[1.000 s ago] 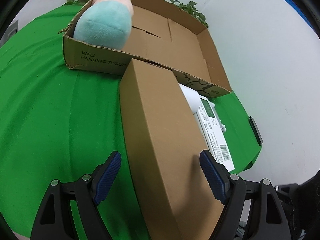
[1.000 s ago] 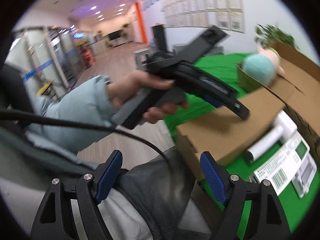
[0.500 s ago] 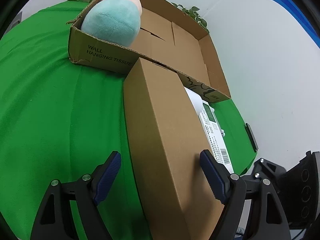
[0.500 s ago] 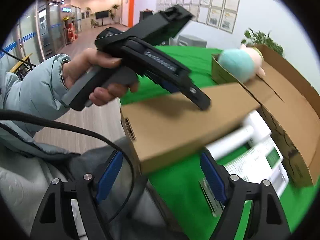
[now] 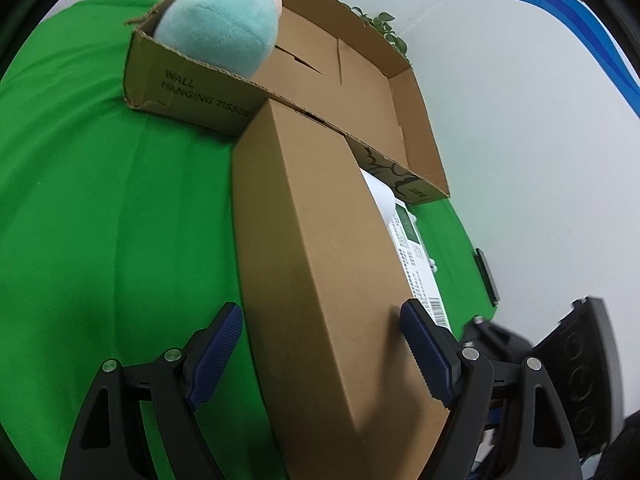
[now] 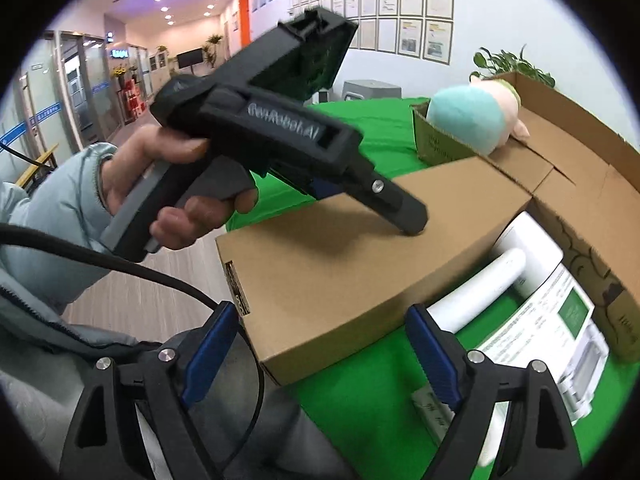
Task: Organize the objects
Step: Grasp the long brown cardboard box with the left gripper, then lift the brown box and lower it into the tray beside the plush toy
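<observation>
Left wrist view: left gripper (image 5: 322, 346) has its jaws apart, straddling the long brown box (image 5: 316, 240) on the green table (image 5: 80, 220), not pinching it.

Right wrist view: right gripper (image 6: 322, 346), jaws just opened wider, at the box's near end, nothing gripped. Plush toy (image 6: 468, 120) sits in the open carton (image 6: 580, 152).

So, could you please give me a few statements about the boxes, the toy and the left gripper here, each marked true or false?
1. The plush toy sits in the open cardboard tray. True.
2. The long brown box lies inside that tray. False: it lies on the green cloth, its far end at the tray.
3. The left gripper straddles the long brown box. True.
4. The tray is full. False: most of its floor is bare.
</observation>
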{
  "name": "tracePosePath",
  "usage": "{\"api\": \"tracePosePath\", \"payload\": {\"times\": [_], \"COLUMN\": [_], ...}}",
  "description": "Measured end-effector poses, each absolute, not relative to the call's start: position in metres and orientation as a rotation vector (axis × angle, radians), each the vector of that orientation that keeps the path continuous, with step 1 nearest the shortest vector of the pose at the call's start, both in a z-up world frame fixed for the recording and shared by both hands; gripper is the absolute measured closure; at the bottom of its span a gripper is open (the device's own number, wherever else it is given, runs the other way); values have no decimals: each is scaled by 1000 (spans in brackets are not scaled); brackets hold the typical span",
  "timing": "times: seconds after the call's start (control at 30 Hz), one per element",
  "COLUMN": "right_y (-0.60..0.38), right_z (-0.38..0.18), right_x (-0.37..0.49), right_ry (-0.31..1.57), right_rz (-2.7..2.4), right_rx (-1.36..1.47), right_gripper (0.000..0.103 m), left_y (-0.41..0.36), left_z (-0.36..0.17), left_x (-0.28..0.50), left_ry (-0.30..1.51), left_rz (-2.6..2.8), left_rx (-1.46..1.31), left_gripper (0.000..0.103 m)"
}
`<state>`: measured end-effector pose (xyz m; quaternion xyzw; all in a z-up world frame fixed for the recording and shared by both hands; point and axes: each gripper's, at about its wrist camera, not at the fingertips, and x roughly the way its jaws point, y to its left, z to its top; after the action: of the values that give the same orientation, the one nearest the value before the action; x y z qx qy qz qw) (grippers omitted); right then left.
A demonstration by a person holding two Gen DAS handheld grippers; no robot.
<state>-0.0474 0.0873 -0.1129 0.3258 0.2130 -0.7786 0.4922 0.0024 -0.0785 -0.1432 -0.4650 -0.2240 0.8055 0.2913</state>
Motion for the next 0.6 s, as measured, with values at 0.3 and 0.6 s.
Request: {"api": "tracePosePath", "payload": {"times": [0.3,0.6], "right_y": [77,69], "right_z": [-121,-122], "right_x": [-40,-23], "right_ry": [437,390], "right_rz": [-1978,-2067], "right_rx": [826,818], "right_gripper": [0,0], "left_y": [-68,-67], "left_z": [-142,-138], "left_x": [12,31], "left_ry": [-556,-532], "left_rz": [2142,2195], "left_rx": [-1240,-1230], "left_gripper": [22,22]}}
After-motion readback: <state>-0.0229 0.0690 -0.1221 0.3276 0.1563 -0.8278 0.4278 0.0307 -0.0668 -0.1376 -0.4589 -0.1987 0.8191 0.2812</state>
